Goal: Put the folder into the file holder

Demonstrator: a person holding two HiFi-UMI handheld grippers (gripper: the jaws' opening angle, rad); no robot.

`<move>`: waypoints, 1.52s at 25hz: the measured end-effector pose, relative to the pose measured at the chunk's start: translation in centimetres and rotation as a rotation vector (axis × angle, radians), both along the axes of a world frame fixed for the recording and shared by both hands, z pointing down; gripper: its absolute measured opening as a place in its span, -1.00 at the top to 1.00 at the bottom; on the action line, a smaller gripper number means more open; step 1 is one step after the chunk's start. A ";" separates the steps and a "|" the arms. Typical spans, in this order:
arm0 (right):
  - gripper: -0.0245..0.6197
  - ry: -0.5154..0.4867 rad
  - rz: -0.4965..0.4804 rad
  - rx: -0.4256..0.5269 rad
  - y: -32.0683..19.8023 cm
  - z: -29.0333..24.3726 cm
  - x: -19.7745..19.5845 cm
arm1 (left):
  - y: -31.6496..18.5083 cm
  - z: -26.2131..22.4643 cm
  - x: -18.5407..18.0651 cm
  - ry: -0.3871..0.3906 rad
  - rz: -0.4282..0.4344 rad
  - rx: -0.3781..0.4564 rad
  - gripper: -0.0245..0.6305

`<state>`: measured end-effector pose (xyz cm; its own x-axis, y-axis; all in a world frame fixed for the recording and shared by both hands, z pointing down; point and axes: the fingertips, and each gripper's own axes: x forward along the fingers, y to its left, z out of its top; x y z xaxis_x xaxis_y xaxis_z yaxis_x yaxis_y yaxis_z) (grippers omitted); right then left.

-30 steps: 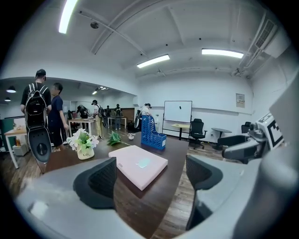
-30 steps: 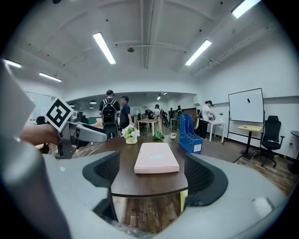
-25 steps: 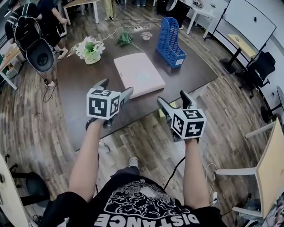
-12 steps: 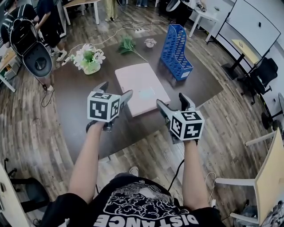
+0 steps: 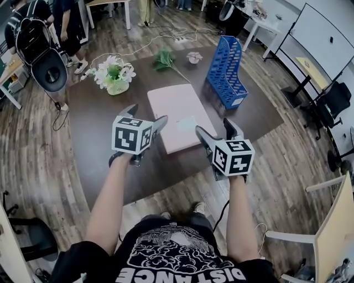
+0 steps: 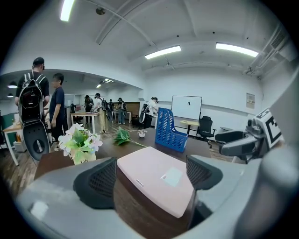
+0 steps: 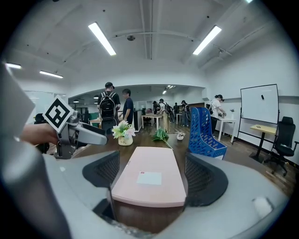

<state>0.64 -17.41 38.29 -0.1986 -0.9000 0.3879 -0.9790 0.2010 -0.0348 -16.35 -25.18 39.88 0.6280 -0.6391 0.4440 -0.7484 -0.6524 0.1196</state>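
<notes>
A pale pink folder [image 5: 180,115] lies flat on the dark brown table [image 5: 105,143], its near edge toward me. A blue file holder [image 5: 227,73] stands upright at the table's far right. My left gripper [image 5: 145,117] hangs open just left of the folder's near corner. To the right of the near edge, my right gripper [image 5: 216,130] is open too. Neither touches the folder. The folder [image 6: 156,179] shows between the open jaws in the left gripper view, with the holder [image 6: 171,130] behind. In the right gripper view the folder [image 7: 149,179] and holder [image 7: 205,132] appear likewise.
A pot of white flowers [image 5: 115,74] stands at the table's far left. A green sprig [image 5: 165,59] and a small flower cup [image 5: 194,57] lie at the far edge. People [image 5: 50,16] stand at the back left. Chairs and small tables ring the room.
The whole view has shifted: table, folder and holder sit lower and closer in the head view. Both grippers stay open, side by side, now a little nearer the folder's near edge.
</notes>
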 end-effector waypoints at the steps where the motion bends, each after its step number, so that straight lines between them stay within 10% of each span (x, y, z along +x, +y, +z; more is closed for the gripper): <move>1: -0.39 0.004 -0.008 0.002 -0.4 0.0 0.1 | -0.2 0.0 0.0 0.000 -0.008 0.000 -0.51; 38: -0.39 -0.115 -0.461 -0.201 -19.9 8.4 5.8 | -11.6 7.3 4.0 -0.114 -0.378 -0.200 -0.50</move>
<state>6.43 -37.30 46.70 -0.6088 -0.6185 0.4968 -0.7776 0.5893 -0.2193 -12.38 -36.77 47.21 0.3069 -0.7090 0.6349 -0.9456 -0.3029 0.1189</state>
